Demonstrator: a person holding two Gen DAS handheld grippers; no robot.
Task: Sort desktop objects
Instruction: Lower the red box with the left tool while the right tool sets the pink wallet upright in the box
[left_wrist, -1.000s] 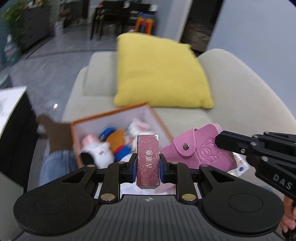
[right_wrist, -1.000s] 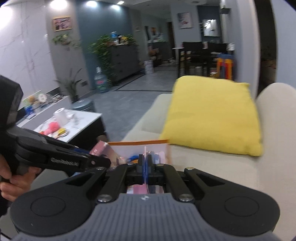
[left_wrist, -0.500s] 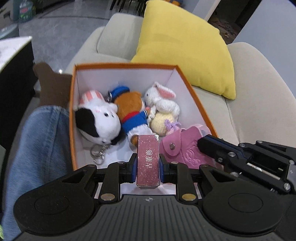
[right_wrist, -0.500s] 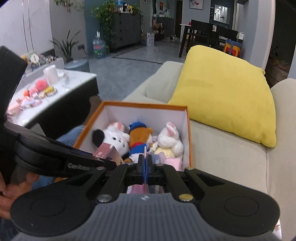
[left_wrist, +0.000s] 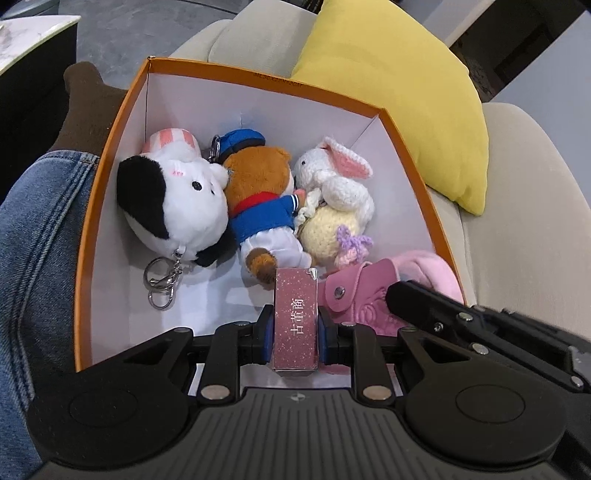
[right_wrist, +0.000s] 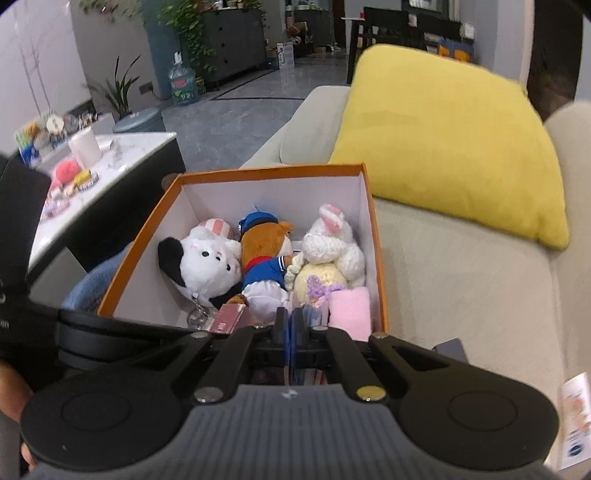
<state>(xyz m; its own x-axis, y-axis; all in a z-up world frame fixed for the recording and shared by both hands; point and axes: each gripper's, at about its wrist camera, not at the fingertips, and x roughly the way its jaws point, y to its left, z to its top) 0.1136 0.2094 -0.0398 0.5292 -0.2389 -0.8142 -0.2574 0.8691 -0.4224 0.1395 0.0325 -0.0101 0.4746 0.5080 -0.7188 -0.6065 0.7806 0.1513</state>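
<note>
An orange box (left_wrist: 110, 155) with white inside sits on the sofa and holds three plush toys: a black-and-white one (left_wrist: 173, 206), a brown one in blue (left_wrist: 258, 206) and a white rabbit (left_wrist: 332, 184). My left gripper (left_wrist: 295, 328) is shut on a small pink sparkly box (left_wrist: 295, 317) over the near end of the orange box. My right gripper (right_wrist: 291, 328) is shut on a pink snap pouch (left_wrist: 354, 295), held over the box's near right corner (right_wrist: 382, 314); from the right wrist view the pouch shows edge-on, with a pale pink part (right_wrist: 351, 306).
A yellow cushion (right_wrist: 443, 140) leans on the beige sofa (right_wrist: 461, 277) behind the box. A jeans-clad leg (left_wrist: 40, 229) lies left of the box. A marble-topped table (right_wrist: 92, 162) with small items stands at the left.
Both grippers have moved forward and tilted down over the box with their loads; the box and toys now fill the views. Grips are unchanged.
</note>
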